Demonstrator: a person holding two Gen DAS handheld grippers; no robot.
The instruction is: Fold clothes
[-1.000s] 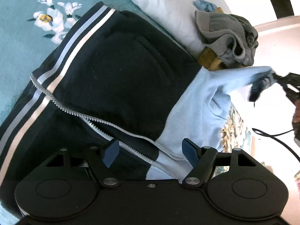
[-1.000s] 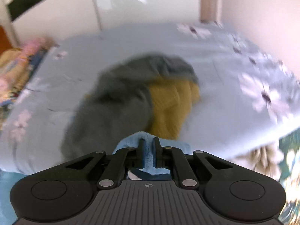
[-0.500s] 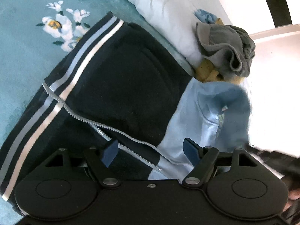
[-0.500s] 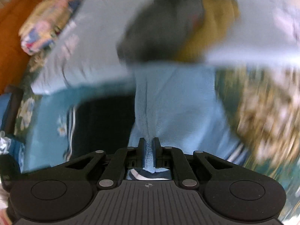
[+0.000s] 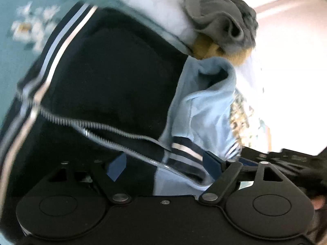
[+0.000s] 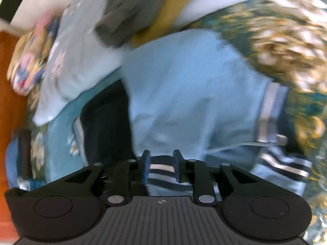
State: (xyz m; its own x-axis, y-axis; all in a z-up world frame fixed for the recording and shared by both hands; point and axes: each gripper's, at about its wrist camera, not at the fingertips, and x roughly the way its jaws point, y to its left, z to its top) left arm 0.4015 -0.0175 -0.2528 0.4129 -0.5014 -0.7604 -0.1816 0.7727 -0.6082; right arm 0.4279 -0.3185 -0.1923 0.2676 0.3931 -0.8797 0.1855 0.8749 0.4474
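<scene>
A navy zip jacket [image 5: 114,75] with light blue sleeves and striped trim lies flat on a teal floral bedspread [image 5: 22,6]. Its light blue sleeve [image 5: 206,110] is folded across the body, the striped cuff [image 5: 184,149] near the zip. My left gripper [image 5: 165,163] is open, hovering over the zip and cuff. My right gripper [image 6: 161,163] is open, its jaws parted around the striped cuff [image 6: 161,168] with the sleeve [image 6: 190,94] spread ahead. The right gripper body shows at the right edge of the left wrist view [image 5: 290,161].
A grey garment [image 5: 222,20] over a mustard one [image 5: 204,47] sits on a pale blue pillow [image 5: 163,4] past the jacket. These also show in the right wrist view [image 6: 130,12]. A gold-patterned cover [image 6: 286,40] lies to the right, a colourful bundle [image 6: 30,57] at the left.
My right gripper carried the sleeve down across the jacket body and opened, letting go of the cuff. My left gripper stayed open, shifting slightly.
</scene>
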